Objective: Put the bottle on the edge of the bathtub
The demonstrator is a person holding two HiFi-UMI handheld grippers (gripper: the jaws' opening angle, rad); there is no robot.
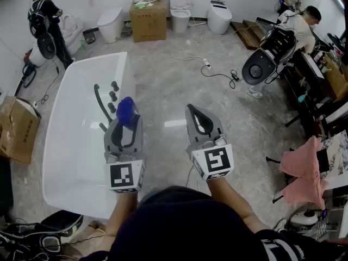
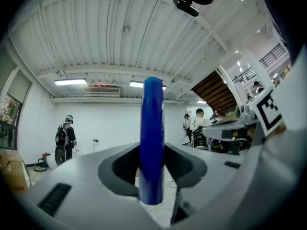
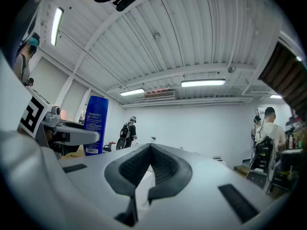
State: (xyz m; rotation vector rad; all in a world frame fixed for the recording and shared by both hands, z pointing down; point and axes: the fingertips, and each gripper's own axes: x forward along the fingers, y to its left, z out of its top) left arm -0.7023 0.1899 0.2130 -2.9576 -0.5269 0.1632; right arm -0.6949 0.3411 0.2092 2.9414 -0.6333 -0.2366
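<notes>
Bathtub scene, two hand-held grippers, one blue bottle

Item 1, white bathtub: it fills the left of the head view, with black tap fittings along its right side. Item 2, cardboard box: stands on the floor well beyond the bathtub's far end. Item 3, left gripper: shows over the bathtub's right rim, its jaws clamped on the bottle. Item 4, right gripper: over the floor to the right of the bathtub, jaws pressed together with nothing between them. Item 5, blue bottle: upright between the left gripper's jaws, over the bathtub's right rim; whether it touches the rim cannot be told.
</notes>
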